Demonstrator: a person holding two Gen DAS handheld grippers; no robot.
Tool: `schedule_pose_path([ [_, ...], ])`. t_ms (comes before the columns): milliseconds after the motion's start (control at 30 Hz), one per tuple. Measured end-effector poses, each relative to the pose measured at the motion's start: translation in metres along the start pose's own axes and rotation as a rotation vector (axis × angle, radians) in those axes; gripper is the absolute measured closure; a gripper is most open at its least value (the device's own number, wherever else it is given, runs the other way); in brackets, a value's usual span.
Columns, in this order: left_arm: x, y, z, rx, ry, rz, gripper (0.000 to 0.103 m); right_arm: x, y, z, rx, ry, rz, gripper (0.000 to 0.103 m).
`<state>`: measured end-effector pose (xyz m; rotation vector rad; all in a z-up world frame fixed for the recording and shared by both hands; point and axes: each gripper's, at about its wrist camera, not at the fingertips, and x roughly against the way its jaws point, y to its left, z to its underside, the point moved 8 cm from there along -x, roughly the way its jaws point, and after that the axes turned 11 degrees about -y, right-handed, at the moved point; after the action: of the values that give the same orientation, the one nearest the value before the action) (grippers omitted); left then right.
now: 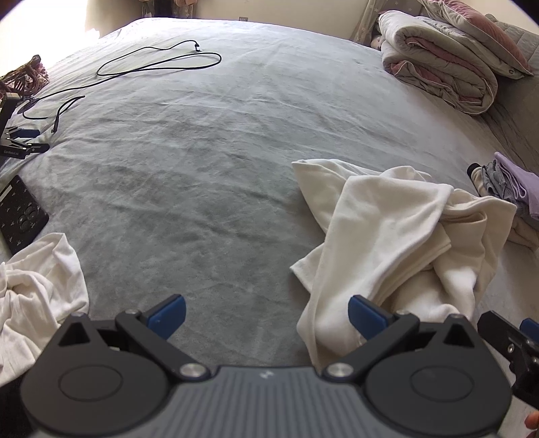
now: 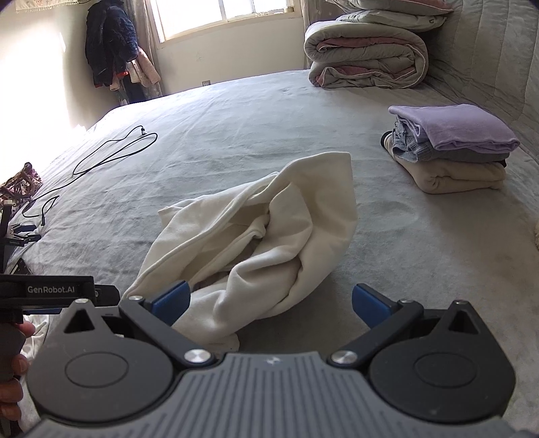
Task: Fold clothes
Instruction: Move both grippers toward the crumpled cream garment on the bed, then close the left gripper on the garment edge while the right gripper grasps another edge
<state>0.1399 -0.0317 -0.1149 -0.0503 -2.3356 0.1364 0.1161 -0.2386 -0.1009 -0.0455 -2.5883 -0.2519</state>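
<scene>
Grey bed [image 1: 202,161] is filling both views. Rolled grey-pink duvet [image 2: 367,57] is sitting at the far right end. Cream garment [image 2: 262,236] is lying crumpled on the bed, just ahead of both grippers, nothing gripping it. Only the right wrist view is showing the whole folded stack [image 2: 451,148], lilac piece on top, well apart to the right of the garment, plus window [image 2: 222,17] and hanging jackets [image 2: 111,43]; the left view is catching just the stack's edge. Only the left wrist view is showing a second white garment [image 1: 37,286] bunched at near left and a dark phone [image 1: 20,215] beside it. Black cable [image 1: 141,64] is looping at far left in both. Left gripper [image 1: 266,313] fingers are spread wide over bare bed, holding nothing. Right gripper [image 2: 269,303] fingers are likewise spread wide, its left finger [image 2: 171,300] overlapping the garment's near edge; contact unclear.
</scene>
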Motion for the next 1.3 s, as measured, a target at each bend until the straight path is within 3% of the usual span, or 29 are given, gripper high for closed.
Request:
schedule_pose_path([
  [1300,-0.044,-0.014,0.038,-0.022,0.127,0.057,0.000,-0.026,-0.005,0.020,-0.023,0.108,-0.006,0.005],
])
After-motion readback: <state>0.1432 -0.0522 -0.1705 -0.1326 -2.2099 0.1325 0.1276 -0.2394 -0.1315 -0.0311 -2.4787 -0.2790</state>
